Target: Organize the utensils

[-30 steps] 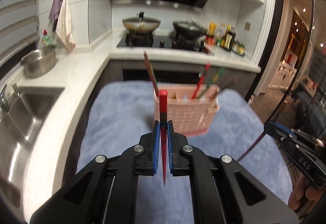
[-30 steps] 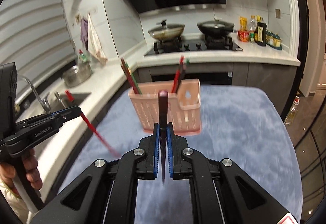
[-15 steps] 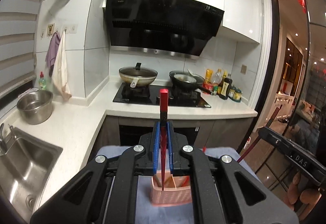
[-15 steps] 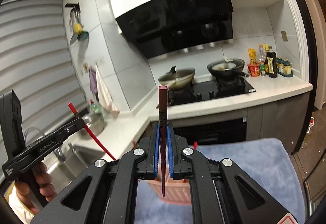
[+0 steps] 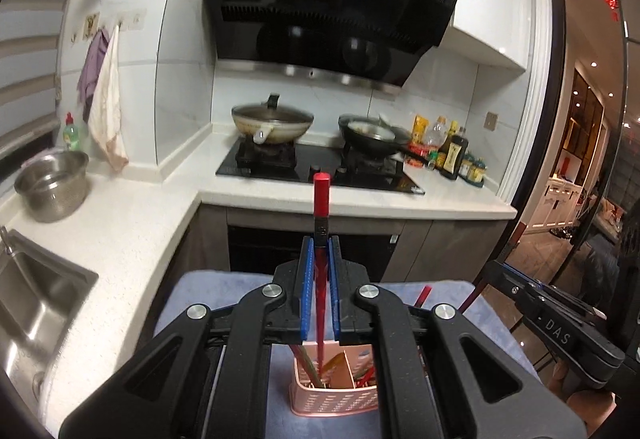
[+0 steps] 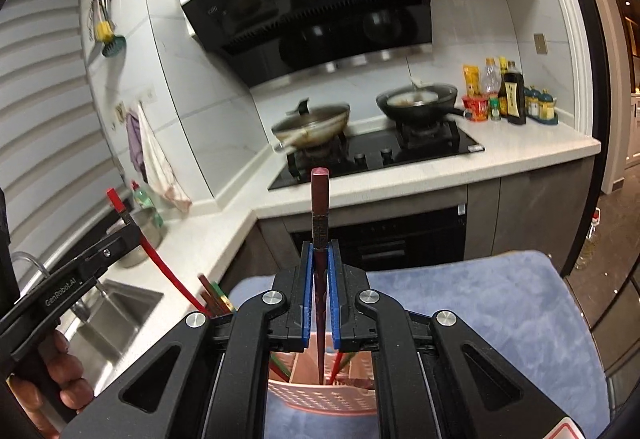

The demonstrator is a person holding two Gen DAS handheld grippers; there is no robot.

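Note:
My left gripper (image 5: 320,255) is shut on a bright red chopstick (image 5: 321,199) held upright, its lower tip hanging over the pink slotted holder (image 5: 336,397). My right gripper (image 6: 320,259) is shut on a dark maroon chopstick (image 6: 320,199), also upright, with its tip over the pink holder (image 6: 320,395). Several chopsticks stand in the holder's compartments. In the right wrist view the left gripper (image 6: 124,221) shows at the left with its red chopstick (image 6: 160,259) slanting down to the holder. The right gripper body (image 5: 552,323) shows at the right edge of the left wrist view.
The holder stands on a blue fleecy cloth (image 6: 480,303). Behind it runs a white counter (image 5: 132,215) with a sink (image 5: 36,303), a steel pot (image 5: 52,185), a hob with two pans (image 5: 320,159) and bottles (image 5: 452,153). A doorway opens at the right.
Both grippers have risen and come in over the holder, which has dropped from mid-frame to below the jaws. Each still grips its chopstick.

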